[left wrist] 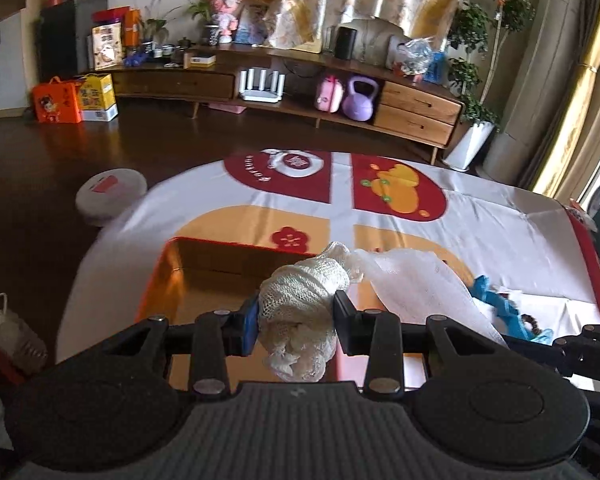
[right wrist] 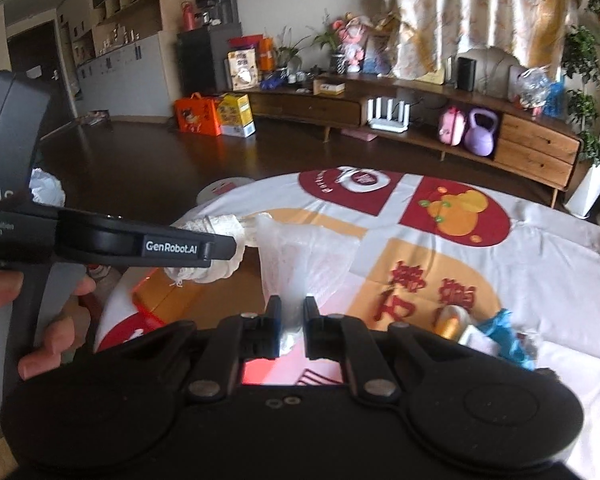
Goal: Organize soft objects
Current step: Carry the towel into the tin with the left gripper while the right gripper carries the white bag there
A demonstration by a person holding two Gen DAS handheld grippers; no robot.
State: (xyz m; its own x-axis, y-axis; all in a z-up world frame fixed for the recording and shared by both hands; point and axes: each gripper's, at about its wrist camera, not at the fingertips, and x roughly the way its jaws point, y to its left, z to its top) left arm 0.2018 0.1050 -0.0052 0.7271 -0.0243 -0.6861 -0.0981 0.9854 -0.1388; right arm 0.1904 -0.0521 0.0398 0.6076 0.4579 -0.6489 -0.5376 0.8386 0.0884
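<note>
My left gripper (left wrist: 296, 314) is shut on a bunched white mesh cloth (left wrist: 300, 300) and holds it above the open cardboard box (left wrist: 204, 280) on the table. The cloth stretches to the right as a thin white sheet (left wrist: 416, 280). My right gripper (right wrist: 292, 320) is shut on the other end of this translucent white sheet (right wrist: 296, 252). The left gripper also shows in the right wrist view (right wrist: 204, 248), with the white bundle (right wrist: 220, 232) in it. A blue soft item (left wrist: 496, 300) lies at the right, also seen in the right wrist view (right wrist: 504, 336).
The table wears a white, red and orange cloth (left wrist: 380, 208). A round white stool (left wrist: 110, 196) stands left of the table. A bottle (left wrist: 12, 336) stands low at the left. A small gold-topped object (right wrist: 452, 320) lies next to the blue item.
</note>
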